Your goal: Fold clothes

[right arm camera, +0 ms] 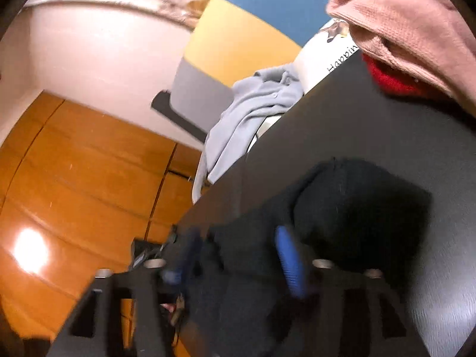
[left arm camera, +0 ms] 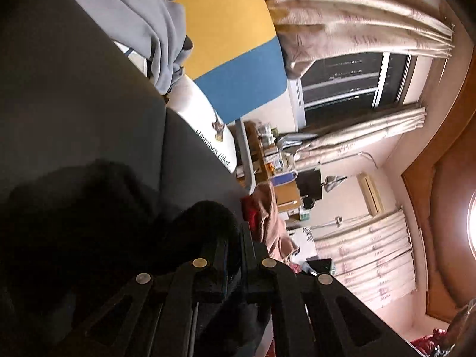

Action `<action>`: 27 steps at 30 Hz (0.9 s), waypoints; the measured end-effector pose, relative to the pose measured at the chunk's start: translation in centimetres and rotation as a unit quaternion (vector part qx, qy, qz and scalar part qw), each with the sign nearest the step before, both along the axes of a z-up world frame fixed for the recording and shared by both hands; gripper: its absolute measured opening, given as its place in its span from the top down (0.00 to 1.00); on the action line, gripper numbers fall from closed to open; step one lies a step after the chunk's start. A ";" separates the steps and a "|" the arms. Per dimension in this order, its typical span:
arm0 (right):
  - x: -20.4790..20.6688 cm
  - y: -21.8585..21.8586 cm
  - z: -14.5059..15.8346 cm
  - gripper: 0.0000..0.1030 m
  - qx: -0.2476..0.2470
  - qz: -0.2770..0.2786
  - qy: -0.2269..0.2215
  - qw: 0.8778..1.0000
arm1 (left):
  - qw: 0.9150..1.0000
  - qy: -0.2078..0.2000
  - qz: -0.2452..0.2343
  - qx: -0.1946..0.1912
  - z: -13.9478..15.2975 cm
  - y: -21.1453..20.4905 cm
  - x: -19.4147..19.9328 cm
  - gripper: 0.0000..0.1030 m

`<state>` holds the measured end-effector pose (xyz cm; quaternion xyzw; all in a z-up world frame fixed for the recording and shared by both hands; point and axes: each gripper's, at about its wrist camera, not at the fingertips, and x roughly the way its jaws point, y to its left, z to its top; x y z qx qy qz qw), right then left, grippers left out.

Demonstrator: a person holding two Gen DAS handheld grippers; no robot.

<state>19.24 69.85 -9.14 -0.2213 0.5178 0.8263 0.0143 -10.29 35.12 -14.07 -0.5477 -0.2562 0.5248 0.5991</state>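
1. Tongs on the left (left arm camera: 239, 232): shut tight, with a bunch of the black cloth (left arm camera: 208, 217) pinched at the tips, as far as the dark picture shows.
2. Tongs on the right (right arm camera: 238, 255): open wide, blue pads (right arm camera: 290, 261) apart, nothing pinched, the black cloth just beside one pad.
3. Black cloth: in a heap on the dark counter (left arm camera: 74, 74), close in front of both tongs.
4. Likely soft, fuzzy, light and floppy. Sure to sag and bunch up if lifted by the middle. Best taken at an edge or a corner, one for each tongs, then pulled flat.
5. Counted: two tongs, one black cloth, one grey shirt (right arm camera: 253, 113) hanging over the far edge of the counter, one pink cloth (right arm camera: 410, 29), and one red cloth (right arm camera: 389, 80) tucked under the pink one.
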 end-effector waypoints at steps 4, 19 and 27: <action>3.4 -3.1 -0.8 0.19 0.012 0.032 -0.031 0.999 | 1.000 -0.001 0.004 0.002 -0.1 -0.9 0.3 0.96; -1.7 -0.2 -4.0 0.74 -0.090 0.007 0.079 0.993 | 0.999 -0.014 0.019 0.026 2.2 -1.7 -1.1 0.96; -2.5 4.3 -6.3 0.00 -0.207 -0.063 0.129 0.968 | 0.987 -0.114 0.105 -0.045 -3.1 -2.3 -3.7 0.82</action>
